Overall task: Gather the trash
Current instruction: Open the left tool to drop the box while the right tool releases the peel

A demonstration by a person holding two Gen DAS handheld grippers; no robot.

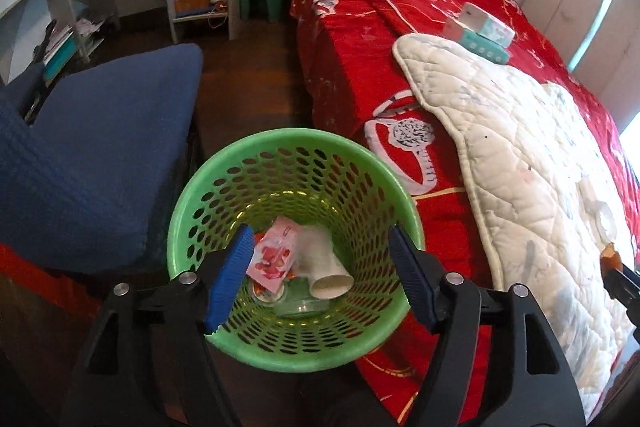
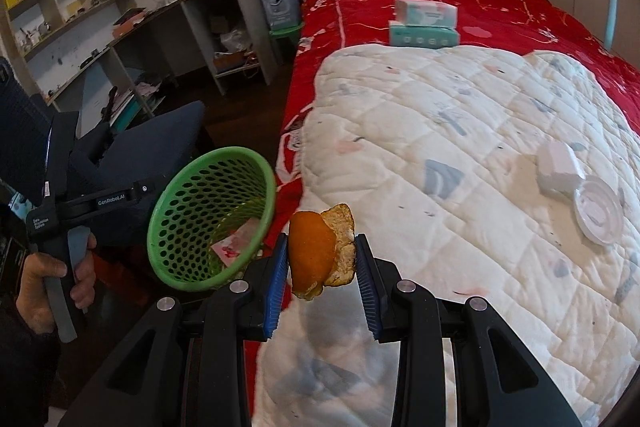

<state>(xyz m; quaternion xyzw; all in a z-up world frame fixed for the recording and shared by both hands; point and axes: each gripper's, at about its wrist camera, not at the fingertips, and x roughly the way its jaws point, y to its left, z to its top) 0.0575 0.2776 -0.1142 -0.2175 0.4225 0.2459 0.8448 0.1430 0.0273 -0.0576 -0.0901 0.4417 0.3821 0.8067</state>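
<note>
Left wrist view, left hand-held gripper (image 1: pixel 320 247) spread wide and empty above green basket (image 1: pixel 208 187) on the floor beside the bed (image 1: pixel 340 27), pink wrapper (image 1: pixel 274 255) and paper cup (image 1: pixel 326 271) inside, right wrist view alone showing right hand-held gripper (image 2: pixel 322 247) clamping orange peel (image 2: pixel 314 251) over white quilt (image 2: pixel 460 147), a hand (image 2: pixel 52 275) gripping the left tool.

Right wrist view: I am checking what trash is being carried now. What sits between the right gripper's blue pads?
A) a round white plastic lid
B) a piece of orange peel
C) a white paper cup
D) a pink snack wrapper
B: the right gripper is shut on a curled piece of orange peel, held over the edge of the white quilted blanket, beside the green perforated plastic basket.
</note>
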